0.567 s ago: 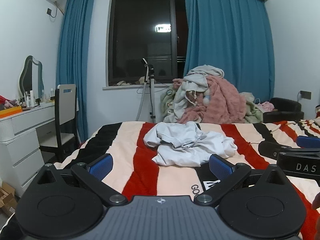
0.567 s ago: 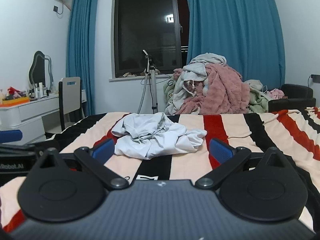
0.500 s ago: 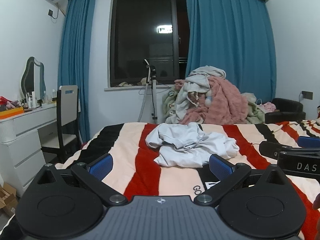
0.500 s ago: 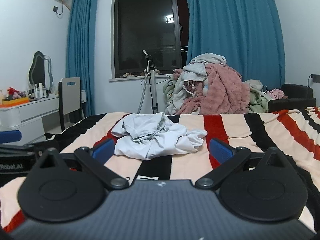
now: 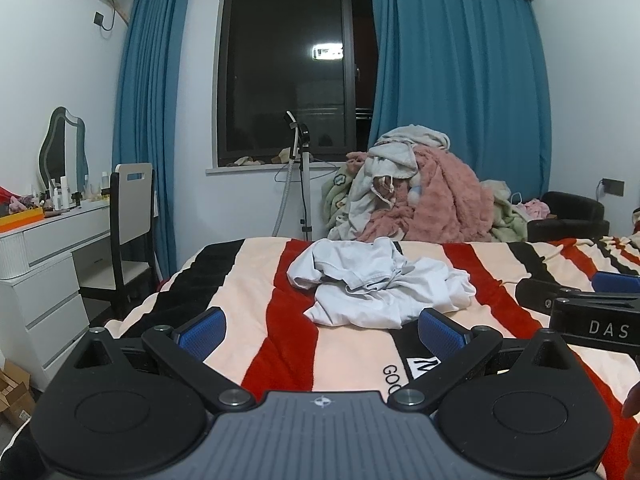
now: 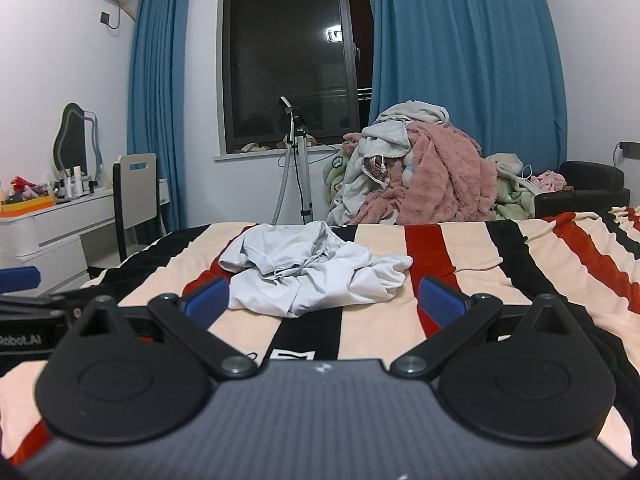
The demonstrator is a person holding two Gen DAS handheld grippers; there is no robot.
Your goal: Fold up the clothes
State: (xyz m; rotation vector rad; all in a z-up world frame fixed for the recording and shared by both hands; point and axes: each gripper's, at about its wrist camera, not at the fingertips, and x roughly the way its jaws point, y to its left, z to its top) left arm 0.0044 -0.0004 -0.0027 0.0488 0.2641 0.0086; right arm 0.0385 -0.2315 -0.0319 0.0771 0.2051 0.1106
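A crumpled white garment point(image 5: 376, 284) lies on the striped bed point(image 5: 256, 320); it also shows in the right wrist view point(image 6: 312, 276). My left gripper point(image 5: 322, 330) is open and empty, held low over the bed just short of the garment. My right gripper point(image 6: 324, 300) is open and empty, also just short of the garment, to its right. The right gripper shows at the right edge of the left wrist view point(image 5: 580, 304). The left gripper shows at the left edge of the right wrist view point(image 6: 28, 304).
A heap of clothes and a pink blanket point(image 5: 416, 200) lies beyond the bed's far edge. A white dresser point(image 5: 44, 264) and chair point(image 5: 132, 232) stand at left. A steamer stand point(image 5: 302, 184) is under the window. A black armchair point(image 5: 568, 220) is at right.
The left gripper has tilted up and shifted slightly, so the garment sits a little more to the right and lower in its view. The right gripper has barely moved.
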